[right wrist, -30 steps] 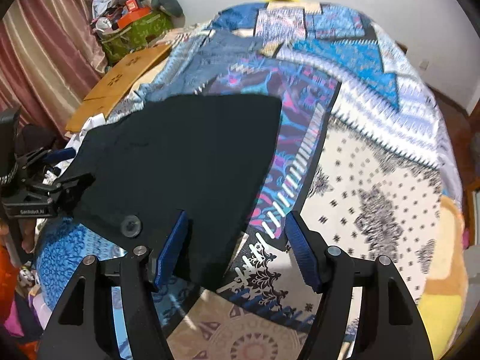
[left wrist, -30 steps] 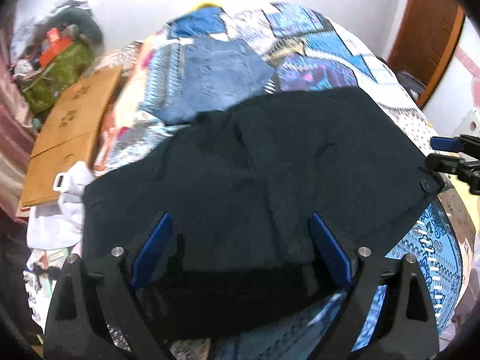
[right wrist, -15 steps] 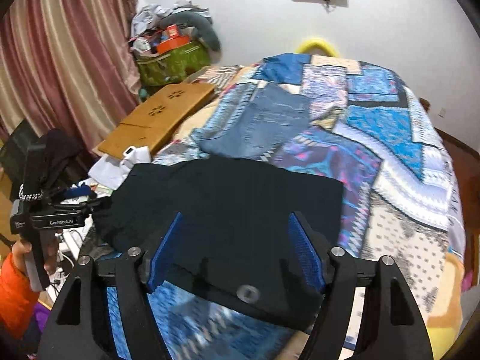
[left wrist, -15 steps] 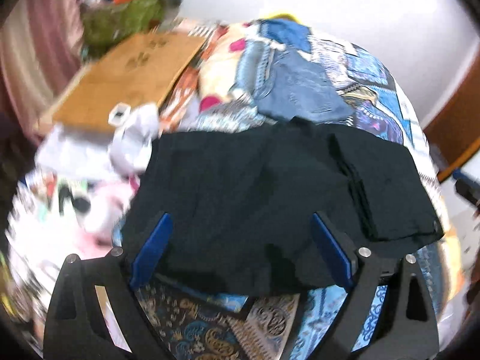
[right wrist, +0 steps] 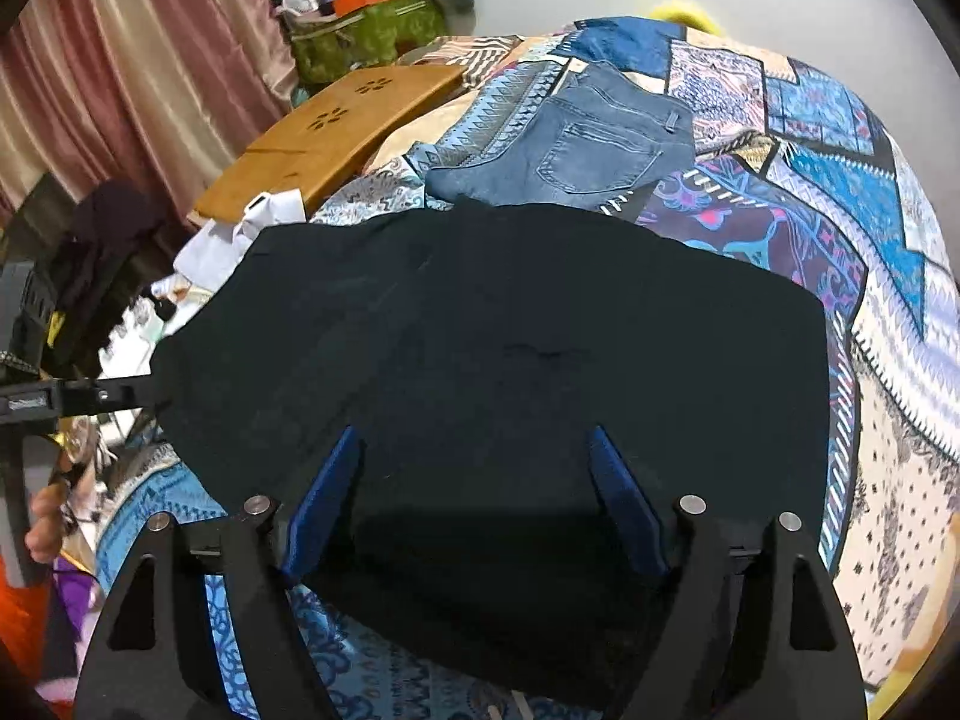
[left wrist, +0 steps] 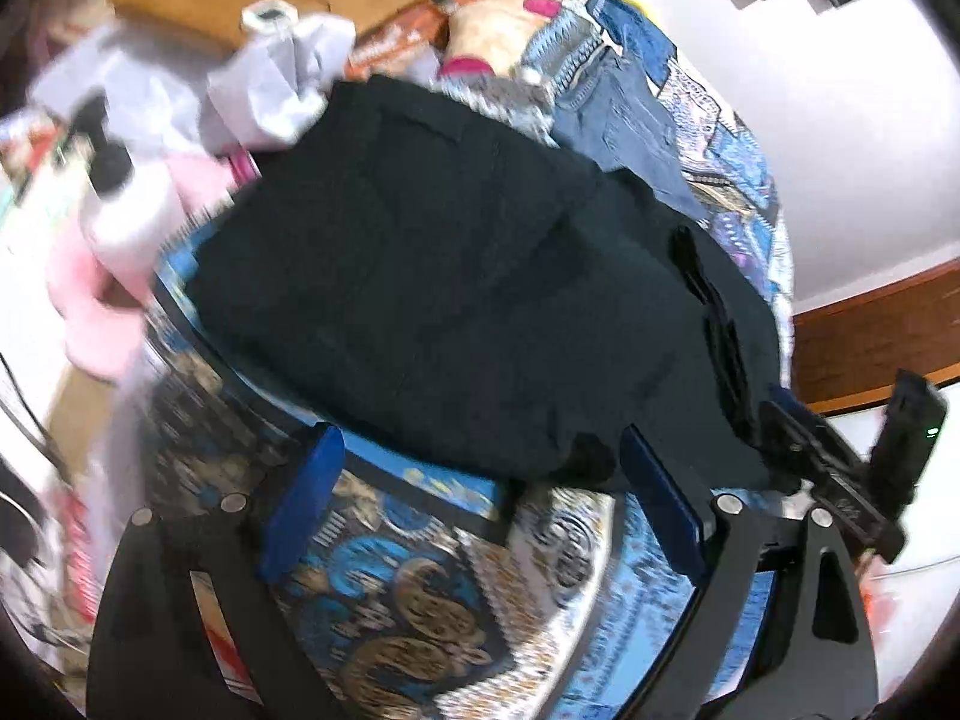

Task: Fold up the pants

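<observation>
Pants, matte black, broad folded slab

left gripper wide apart over the patterned bedspread at 6 o'clock | black pants spread flat at centre, near edge just past the blue fingertips | folded jeans at 1 o'clock | right gripper at 4 o'clock by the pants' edge | white cloth at 11 o'clock
</observation>
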A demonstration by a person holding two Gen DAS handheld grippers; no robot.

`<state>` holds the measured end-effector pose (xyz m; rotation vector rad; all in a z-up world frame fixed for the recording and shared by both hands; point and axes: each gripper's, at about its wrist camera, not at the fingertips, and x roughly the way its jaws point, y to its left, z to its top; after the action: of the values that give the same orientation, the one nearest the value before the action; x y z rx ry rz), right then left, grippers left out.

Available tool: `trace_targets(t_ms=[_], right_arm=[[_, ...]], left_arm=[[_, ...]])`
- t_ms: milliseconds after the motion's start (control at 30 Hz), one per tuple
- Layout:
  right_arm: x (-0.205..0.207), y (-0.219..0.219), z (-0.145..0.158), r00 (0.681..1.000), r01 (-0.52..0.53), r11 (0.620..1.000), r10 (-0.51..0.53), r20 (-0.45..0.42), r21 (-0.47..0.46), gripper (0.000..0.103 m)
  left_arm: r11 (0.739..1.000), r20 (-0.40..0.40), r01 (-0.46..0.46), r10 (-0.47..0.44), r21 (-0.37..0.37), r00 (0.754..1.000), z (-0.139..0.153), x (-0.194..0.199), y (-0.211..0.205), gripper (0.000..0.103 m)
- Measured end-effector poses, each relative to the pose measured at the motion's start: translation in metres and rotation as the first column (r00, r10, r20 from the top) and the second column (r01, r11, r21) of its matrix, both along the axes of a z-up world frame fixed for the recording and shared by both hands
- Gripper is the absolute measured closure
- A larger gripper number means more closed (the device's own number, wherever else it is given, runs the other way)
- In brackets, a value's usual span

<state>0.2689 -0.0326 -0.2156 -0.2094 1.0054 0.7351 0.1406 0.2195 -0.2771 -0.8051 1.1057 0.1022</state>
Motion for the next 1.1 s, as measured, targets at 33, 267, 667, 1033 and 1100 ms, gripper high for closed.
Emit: trace_targets(t_ms=[33,267,667,1033,1100], right_arm=[[0.000,0.000,0.001,1.000,-0.001,1.000,0.001,-0.001,-0.001,0.025],[0.001,-0.003,0.001,1.000,-0.018,0.999,0.018,-0.023,0.034,0.025],[0.000,-0.006,0.000,0.999,-0.023,0.998,0.025,-0.033,0.063,0.025],[-0.001,-0.018,0.009,0.998,0.024,0.990,-0.016,-0.059,0.142,0.028],[-0.001,-0.029,0.016,0.997,0.055,0.981,-0.043,-0.069,0.184,0.030]], left_arm=[[1.000,-0.001,-0.003,0.003,-0.007,1.000,-0.001,0.000,-0.002,0.009],[1.000,-0.013,0.013,-0.013,-0.004,1.000,-0.017,0.018,-0.008,0.001],[0.999,-0.068,-0.009,0.012,0.047,0.998,-0.037,0.065,0.011,0.031],[0.949,0.027,-0.042,0.036,0.314,0.999,-0.001,0.055,0.009,0.083],[0.917,0.073,-0.039,0.011,0.398,0.997,0.021,0.052,0.002,0.084]])
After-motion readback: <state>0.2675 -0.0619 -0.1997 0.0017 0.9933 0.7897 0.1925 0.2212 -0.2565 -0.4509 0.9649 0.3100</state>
